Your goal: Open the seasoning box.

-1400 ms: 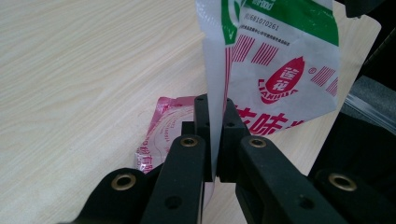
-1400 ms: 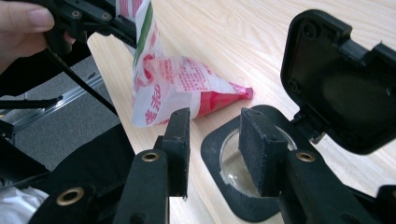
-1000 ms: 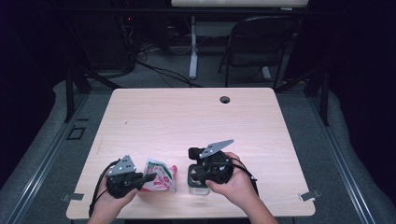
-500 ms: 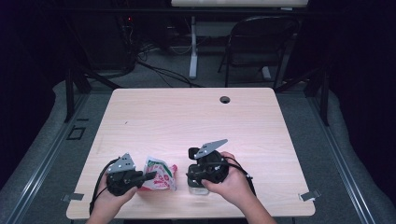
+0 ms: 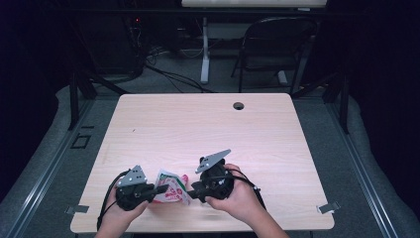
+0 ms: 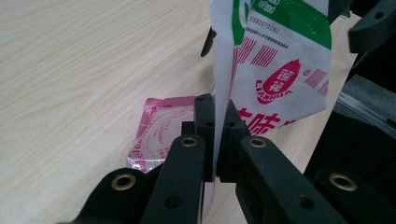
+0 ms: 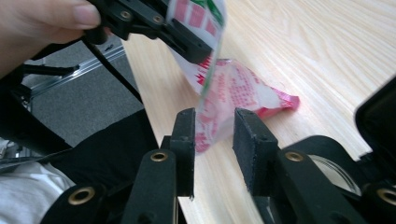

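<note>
pinching the white packet [image 6: 275, 70] with my left gripper [image 6: 215, 135], fingers pressed on its edge, so it hangs above the bench [image 5: 208, 129]. my right gripper [image 7: 214, 140] has fingers spread around its lower corner, not yet gripping. a pink packet [image 7: 252, 93] lies beneath.

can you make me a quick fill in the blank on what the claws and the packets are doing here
1. The left claw is ____ on the edge of the white, green and red packet.
2. The right claw has its jaws ____, apart from the packet's corner between them.
3. A second, pink packet lies flat on the wooden ____.

Missing words: shut; open; table
</note>
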Demonstrator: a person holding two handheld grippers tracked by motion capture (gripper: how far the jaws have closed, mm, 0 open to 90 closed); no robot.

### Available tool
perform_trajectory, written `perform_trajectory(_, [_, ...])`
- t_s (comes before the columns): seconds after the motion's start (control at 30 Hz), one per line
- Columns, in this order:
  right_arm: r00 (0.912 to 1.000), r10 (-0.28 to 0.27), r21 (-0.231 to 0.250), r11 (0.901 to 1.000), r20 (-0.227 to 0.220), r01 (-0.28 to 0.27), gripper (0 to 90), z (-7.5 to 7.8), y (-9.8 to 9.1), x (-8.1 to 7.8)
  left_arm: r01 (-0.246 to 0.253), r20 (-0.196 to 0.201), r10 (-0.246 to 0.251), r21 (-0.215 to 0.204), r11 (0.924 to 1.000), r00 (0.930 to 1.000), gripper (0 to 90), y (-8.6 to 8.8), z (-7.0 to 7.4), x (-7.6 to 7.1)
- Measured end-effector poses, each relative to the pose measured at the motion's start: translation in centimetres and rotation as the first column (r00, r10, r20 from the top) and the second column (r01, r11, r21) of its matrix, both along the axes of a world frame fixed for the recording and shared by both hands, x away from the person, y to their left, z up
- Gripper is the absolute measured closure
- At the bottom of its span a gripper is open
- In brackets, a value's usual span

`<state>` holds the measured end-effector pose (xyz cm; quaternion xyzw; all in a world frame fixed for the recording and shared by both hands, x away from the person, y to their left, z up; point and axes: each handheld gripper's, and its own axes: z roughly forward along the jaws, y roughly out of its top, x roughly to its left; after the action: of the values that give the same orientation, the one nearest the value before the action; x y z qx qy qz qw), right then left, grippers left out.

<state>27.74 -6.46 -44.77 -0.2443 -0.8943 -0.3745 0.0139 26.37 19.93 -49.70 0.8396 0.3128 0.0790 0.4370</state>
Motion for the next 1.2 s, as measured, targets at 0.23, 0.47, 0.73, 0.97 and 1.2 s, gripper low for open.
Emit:
perform_trajectory(0.23, [0.9999,0.012,-0.01,0.9999,-0.01,-0.012,69.4,-0.2,1.4,0.0,0.001,-0.007,-0.001,-0.014,0.9999,1.0,90.0,0.1,-0.1,-0.1])
perform_trajectory(0.47, [0.9995,0.032,-0.009,0.9994,-0.003,-0.032,70.9,-0.2,2.9,0.1,-0.012,-0.003,0.012,-0.027,0.9996,0.9999,90.0,0.6,0.0,-0.4])
perform_trajectory(0.73, [0.9992,0.038,0.014,0.9992,0.007,-0.038,70.7,0.9,3.9,0.5,-0.022,-0.006,0.022,-0.047,0.9987,0.9997,90.0,1.5,0.0,-0.6])
perform_trajectory(0.97, [0.9982,0.026,0.033,0.9992,-0.055,-0.024,71.8,1.1,3.8,0.8,-0.025,-0.017,0.024,-0.063,0.9977,0.9996,90.0,1.7,-0.1,-0.7])
perform_trajectory(1.2, [0.9954,0.002,0.024,0.9997,-0.096,0.001,71.6,0.3,3.8,1.0,-0.024,-0.022,0.023,-0.074,0.997,0.9995,90.0,1.7,-0.2,-0.6])
